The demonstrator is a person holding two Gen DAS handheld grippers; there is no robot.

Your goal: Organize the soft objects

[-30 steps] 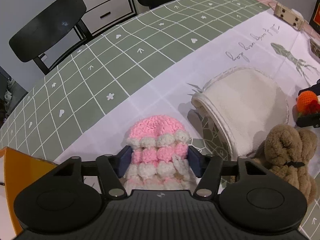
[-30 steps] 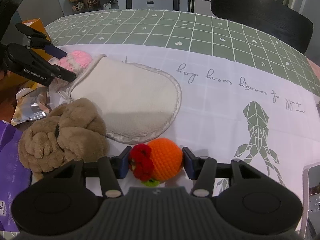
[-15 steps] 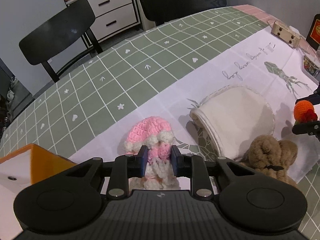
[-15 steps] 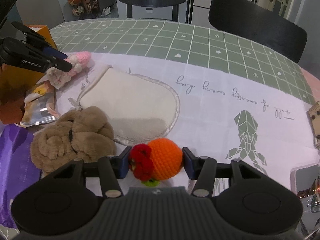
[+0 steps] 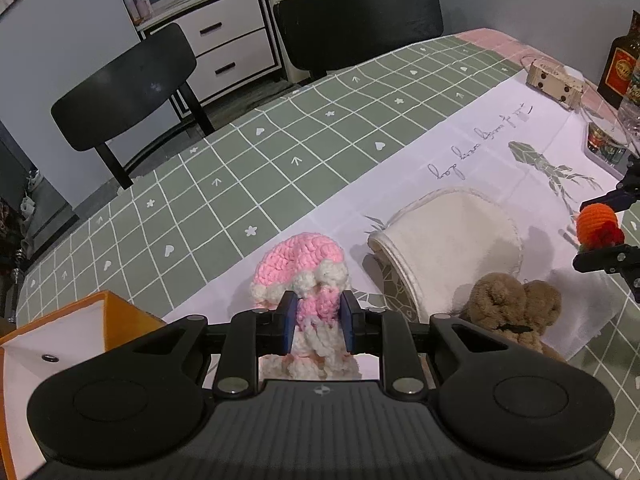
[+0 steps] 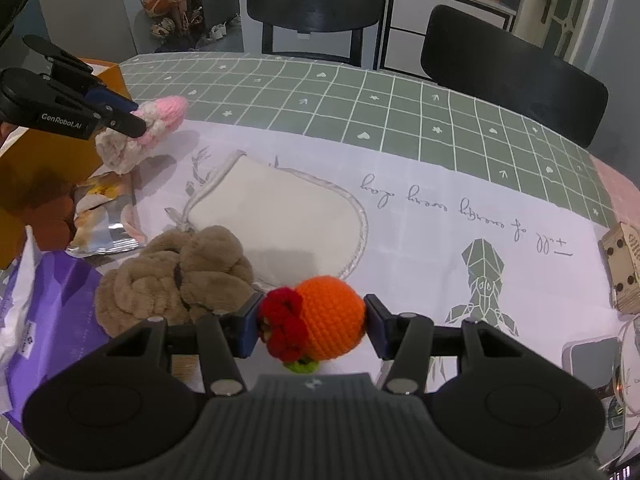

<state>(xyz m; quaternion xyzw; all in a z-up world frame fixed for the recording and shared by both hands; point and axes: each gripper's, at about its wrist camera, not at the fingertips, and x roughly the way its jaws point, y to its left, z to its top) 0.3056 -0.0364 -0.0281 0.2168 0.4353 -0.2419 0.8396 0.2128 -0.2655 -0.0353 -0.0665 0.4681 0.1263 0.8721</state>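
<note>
The left gripper (image 5: 318, 320) pinches a pink and white crocheted hat (image 5: 306, 276) between its blue pads: the jaws stand narrow and squeeze the hat's ruffled lower part, while the pink crown bulges out beyond the fingertips and the white frills hang below them. In the right wrist view the hat (image 6: 148, 128) hangs clear of the table, just in front of an orange box (image 6: 48, 168). The right gripper (image 6: 312, 322) clamps an orange crocheted ball (image 6: 332, 322) with a red flower on one side, its jaws set about half apart and both pads pressing on the ball, one against the flower and one against the orange yarn; the ball sits right at the fingertips. On the white cloth (image 6: 420, 216) printed with writing lies a cream bib (image 6: 276, 220), flat, between the two grippers. A brown plush toy (image 6: 176, 276) lies touching the bib's near edge, just beside the right gripper's left finger. A foil snack packet (image 6: 104, 220) and a purple bag (image 6: 52, 308) lie near the orange box, and a small wooden box (image 6: 624, 268) with holes stands at the far right of the cloth.
</note>
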